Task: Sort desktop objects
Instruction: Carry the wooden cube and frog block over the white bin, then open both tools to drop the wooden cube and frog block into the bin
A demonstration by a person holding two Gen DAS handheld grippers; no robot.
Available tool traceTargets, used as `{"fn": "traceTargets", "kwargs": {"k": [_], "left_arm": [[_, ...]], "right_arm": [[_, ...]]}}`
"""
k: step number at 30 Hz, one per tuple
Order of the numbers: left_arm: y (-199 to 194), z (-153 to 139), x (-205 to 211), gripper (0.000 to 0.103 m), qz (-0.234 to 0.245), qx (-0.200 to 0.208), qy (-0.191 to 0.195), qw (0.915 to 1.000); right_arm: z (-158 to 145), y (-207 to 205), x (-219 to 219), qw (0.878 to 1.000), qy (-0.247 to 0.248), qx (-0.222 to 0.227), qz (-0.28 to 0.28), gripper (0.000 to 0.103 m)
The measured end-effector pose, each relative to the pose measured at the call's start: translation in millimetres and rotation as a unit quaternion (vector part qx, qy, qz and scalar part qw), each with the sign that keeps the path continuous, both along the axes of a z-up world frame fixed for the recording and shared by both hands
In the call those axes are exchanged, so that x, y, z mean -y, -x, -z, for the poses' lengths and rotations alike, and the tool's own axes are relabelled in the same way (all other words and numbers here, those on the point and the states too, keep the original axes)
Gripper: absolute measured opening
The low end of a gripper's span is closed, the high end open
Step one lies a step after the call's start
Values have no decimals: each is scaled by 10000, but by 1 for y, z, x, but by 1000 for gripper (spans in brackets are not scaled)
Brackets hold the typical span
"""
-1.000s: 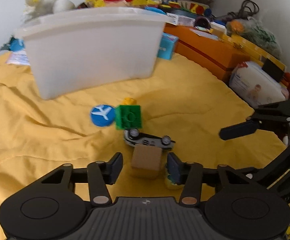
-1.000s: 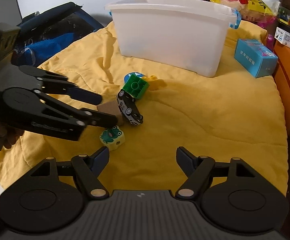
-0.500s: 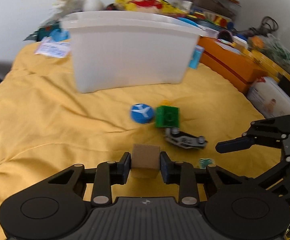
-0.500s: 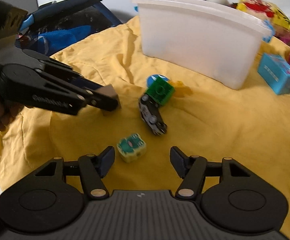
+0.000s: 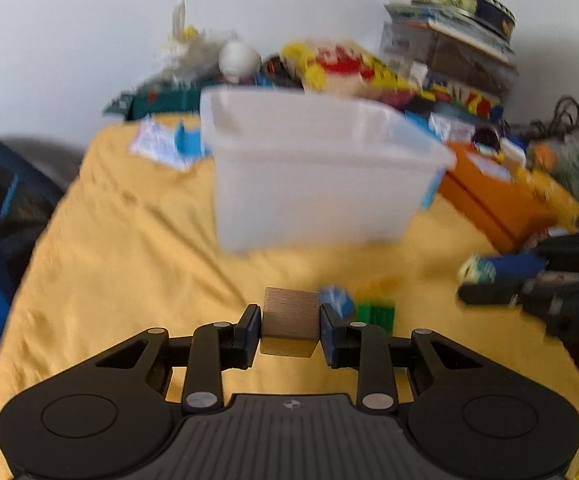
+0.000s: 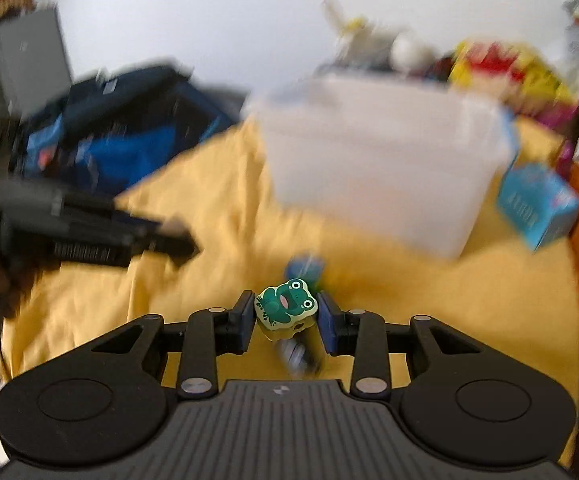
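Observation:
My left gripper [image 5: 290, 322] is shut on a brown wooden cube [image 5: 289, 314] and holds it above the yellow cloth [image 5: 129, 260]. A small frog-printed block [image 6: 285, 306] sits between the pads of my right gripper [image 6: 286, 312], whose jaws are closing on it; the block is off the cloth. Below it lies a blurred toy car [image 6: 299, 354]. The blue disc [image 5: 335, 300] and the green brick [image 5: 375, 312] rest on the cloth, just beyond the cube. The white bin [image 5: 317, 184] stands further back. In the left wrist view the right gripper [image 5: 489, 280] shows at the right with the frog block.
A blue box [image 6: 537, 204] lies right of the bin. Orange boxes [image 5: 501, 200] line the right side. A blue bag [image 6: 121, 136] is off the cloth's left edge. Toys and stacked packages crowd the wall behind the bin. Both views are motion-blurred.
The left gripper closed on the wooden cube and lifted it toward the bin. The right gripper came over the frog block, narrowed around it and raised it.

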State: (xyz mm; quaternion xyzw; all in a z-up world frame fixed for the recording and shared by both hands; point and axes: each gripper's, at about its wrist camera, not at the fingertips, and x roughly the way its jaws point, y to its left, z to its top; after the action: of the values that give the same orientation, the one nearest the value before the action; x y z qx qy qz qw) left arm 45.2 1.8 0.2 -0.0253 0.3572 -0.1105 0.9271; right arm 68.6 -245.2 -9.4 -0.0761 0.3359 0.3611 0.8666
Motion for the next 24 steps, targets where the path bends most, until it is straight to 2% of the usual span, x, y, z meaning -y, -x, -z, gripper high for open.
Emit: {"fn": "traceTargets", "kwargs": {"k": [5, 11, 15, 24], "left_arm": [[-43, -40, -3, 35, -188, 101, 0, 9998], [-93, -75, 4, 35, -110, 265, -172, 9994], [-119, -84, 7, 35, -84, 225, -189, 9995], [-158, -81, 13, 35, -57, -60, -304, 9995]], "right_arm": [[-50, -53, 10, 9973, -406, 251, 562, 37], [-77, -114, 11, 9938, -462, 260, 976, 37], [-81, -138, 8, 9934, -374, 277, 1052, 37], [-78, -171, 5, 9931, -161, 14, 1158, 37]]}}
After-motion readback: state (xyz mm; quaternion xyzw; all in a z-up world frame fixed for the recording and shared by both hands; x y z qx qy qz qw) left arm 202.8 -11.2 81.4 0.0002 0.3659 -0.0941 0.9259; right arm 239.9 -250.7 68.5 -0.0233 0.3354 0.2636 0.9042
